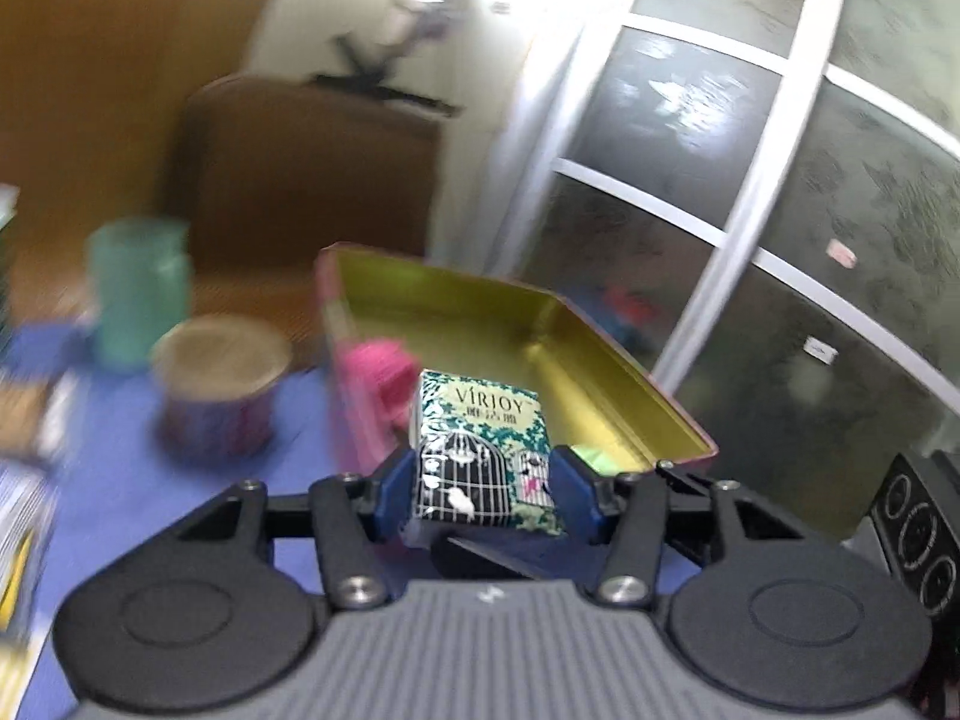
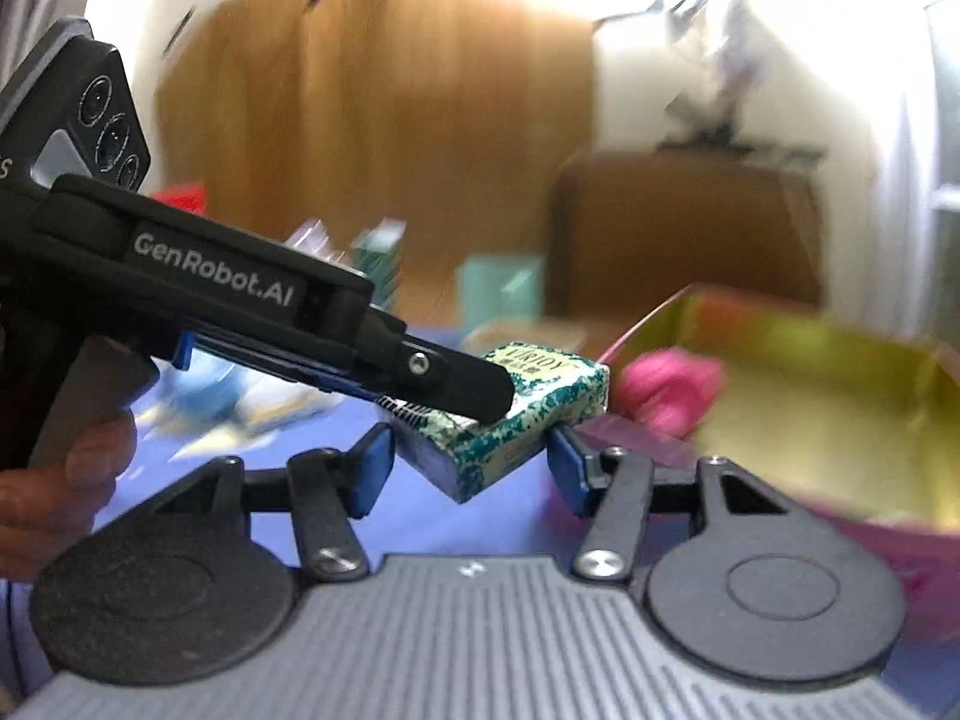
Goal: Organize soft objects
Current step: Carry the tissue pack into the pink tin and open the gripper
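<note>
My left gripper (image 1: 483, 489) is shut on a green and white tissue pack (image 1: 480, 450) printed with a birdcage, held above the blue table just before the open tin box (image 1: 540, 324). The box has a gold inside and pink outer walls. A pink soft object (image 1: 384, 372) lies at its left inner wall, and a pale green piece (image 1: 591, 456) shows behind the right finger. In the right wrist view the left gripper (image 2: 444, 384) comes in from the left holding the tissue pack (image 2: 528, 402). My right gripper (image 2: 471, 465) is open just below the pack, near the box (image 2: 810, 396) and the pink object (image 2: 672, 390).
A round tin can (image 1: 222, 384) and a teal glass jar (image 1: 138, 294) stand left of the box on the blue tablecloth (image 1: 150, 480). Packets lie at the far left edge. A brown chair (image 1: 300, 174) stands behind the table. A glass door (image 1: 750, 180) is at the right.
</note>
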Motion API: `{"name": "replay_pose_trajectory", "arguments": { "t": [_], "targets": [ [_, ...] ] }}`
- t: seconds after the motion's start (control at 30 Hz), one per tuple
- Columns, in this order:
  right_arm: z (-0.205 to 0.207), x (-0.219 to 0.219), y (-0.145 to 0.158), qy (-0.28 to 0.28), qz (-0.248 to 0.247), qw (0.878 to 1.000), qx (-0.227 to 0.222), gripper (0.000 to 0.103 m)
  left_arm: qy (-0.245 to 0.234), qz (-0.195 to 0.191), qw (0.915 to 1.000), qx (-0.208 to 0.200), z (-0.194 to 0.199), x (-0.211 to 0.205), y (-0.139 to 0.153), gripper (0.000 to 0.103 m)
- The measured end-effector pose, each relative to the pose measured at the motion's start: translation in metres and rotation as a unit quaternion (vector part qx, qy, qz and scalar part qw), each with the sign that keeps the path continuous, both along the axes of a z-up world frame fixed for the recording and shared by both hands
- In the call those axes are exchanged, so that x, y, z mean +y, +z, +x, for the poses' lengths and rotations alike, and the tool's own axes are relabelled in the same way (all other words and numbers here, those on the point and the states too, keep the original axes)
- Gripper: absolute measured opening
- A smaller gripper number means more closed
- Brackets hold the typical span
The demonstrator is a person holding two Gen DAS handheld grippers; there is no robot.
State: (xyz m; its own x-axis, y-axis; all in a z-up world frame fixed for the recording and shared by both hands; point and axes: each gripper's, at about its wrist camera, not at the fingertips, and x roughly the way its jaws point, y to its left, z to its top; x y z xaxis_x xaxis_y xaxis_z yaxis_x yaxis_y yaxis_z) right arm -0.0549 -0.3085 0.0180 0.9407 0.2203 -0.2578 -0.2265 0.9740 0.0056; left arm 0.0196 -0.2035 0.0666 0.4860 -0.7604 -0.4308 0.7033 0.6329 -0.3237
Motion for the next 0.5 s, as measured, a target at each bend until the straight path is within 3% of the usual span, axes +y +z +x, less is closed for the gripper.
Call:
{"name": "replay_pose_trajectory", "arguments": {
  "t": [0.07, 0.2, 0.37, 0.5],
  "targets": [
    [0.003, -0.019, 0.001, -0.034, -0.007, 0.999, -0.007, 0.059, -0.016, 0.016, 0.9997, -0.007, 0.009, -0.032, 0.001, 0.05],
    [0.021, -0.058, -0.002, -0.092, 0.007, 0.996, 0.019, 0.059, -0.034, 0.04, 0.9986, -0.002, 0.028, -0.087, -0.009, 0.051],
    [0.044, -0.084, -0.013, -0.142, -0.003, 0.989, 0.039, 0.061, -0.021, 0.068, 0.9975, 0.001, 0.038, -0.124, -0.021, 0.054],
    [0.051, -0.095, -0.021, -0.173, 0.003, 0.984, 0.043, 0.063, 0.014, 0.108, 0.9939, -0.02, 0.035, -0.131, -0.024, 0.072]
  ]
}}
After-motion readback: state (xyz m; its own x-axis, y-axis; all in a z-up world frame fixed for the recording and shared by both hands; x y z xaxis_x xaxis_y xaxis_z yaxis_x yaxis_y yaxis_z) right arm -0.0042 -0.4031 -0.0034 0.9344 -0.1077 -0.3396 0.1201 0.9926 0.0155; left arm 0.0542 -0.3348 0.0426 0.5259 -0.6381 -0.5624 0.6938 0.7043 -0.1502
